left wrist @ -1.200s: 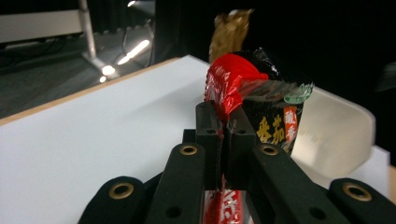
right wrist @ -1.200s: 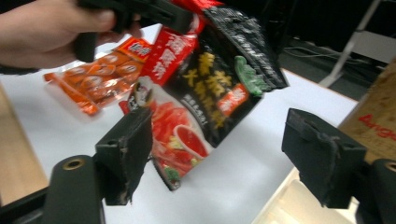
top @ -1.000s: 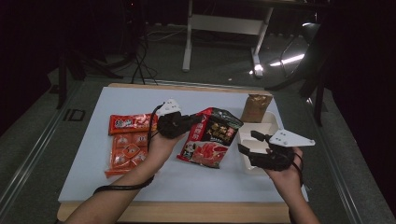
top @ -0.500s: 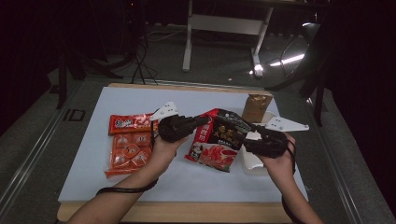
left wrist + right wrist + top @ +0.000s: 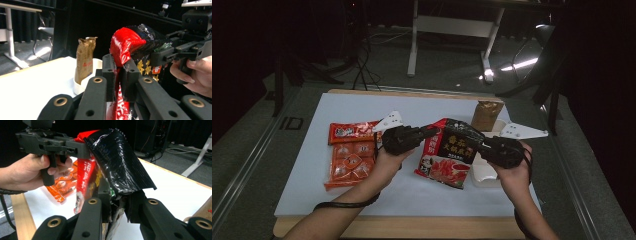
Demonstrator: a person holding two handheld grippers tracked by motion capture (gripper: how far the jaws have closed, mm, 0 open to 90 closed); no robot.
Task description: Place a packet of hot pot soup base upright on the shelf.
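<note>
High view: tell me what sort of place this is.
Probably a dim studio or lab set up for recording. A white-topped table stands on grey carpet amid black surroundings, with a desk frame and floor cables behind it, and snack packets laid out.

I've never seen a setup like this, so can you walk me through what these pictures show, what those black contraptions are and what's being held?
A person stands at a table with a hand-held grasping tool in each hand. The high view looks down from above: the left tool and right tool both pinch the top of a red and black snack bag, lifted between them. The other two pictures come from cameras riding on the tools, looking along their black jaws. In the left gripper view, the jaws are closed on the bag's red edge; in the right gripper view, on its black corner. On the table lie an orange packet, a red packet, a white bowl and a brown pouch standing at the bowl.
</note>
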